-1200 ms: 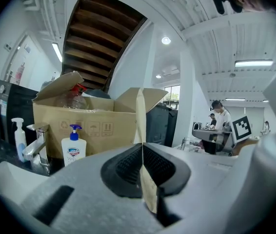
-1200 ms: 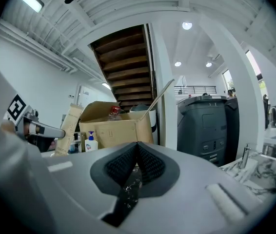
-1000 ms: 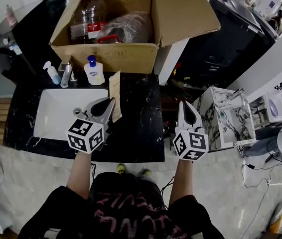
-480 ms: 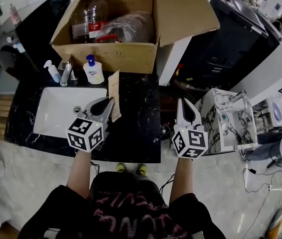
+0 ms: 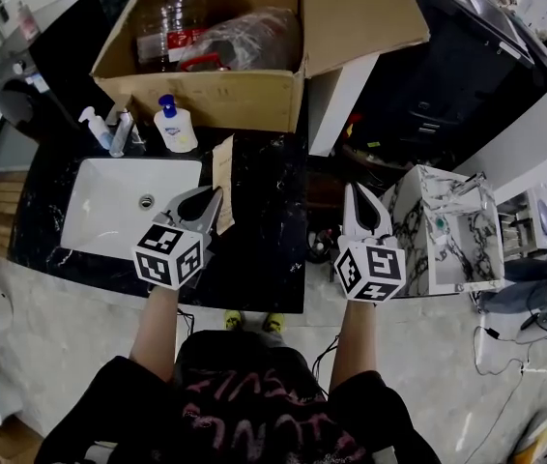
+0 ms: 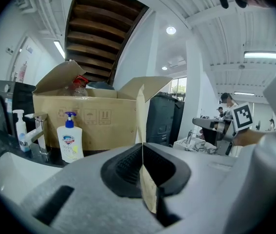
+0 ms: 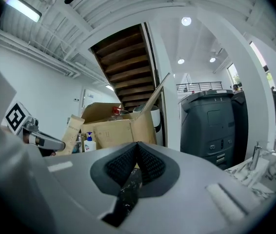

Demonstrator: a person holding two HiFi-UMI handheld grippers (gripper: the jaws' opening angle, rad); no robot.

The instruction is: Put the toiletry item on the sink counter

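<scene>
The left gripper (image 5: 214,199) pinches the tan toiletry tube (image 5: 222,169) upright just right of the sink (image 5: 100,216), apparently not yet released onto the counter (image 5: 264,249), while the right gripper (image 5: 355,201) is closed on nothing.

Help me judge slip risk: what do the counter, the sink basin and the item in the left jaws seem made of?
Counter: likely polished black stone or a lookalike; white veining, slight sheen.
Sink basin: glossy smooth white, probably ceramic.
Toiletry item, clamped in the left gripper's jaws: flat matte beige tube, plastic or coated paper; which, I cannot tell.
</scene>
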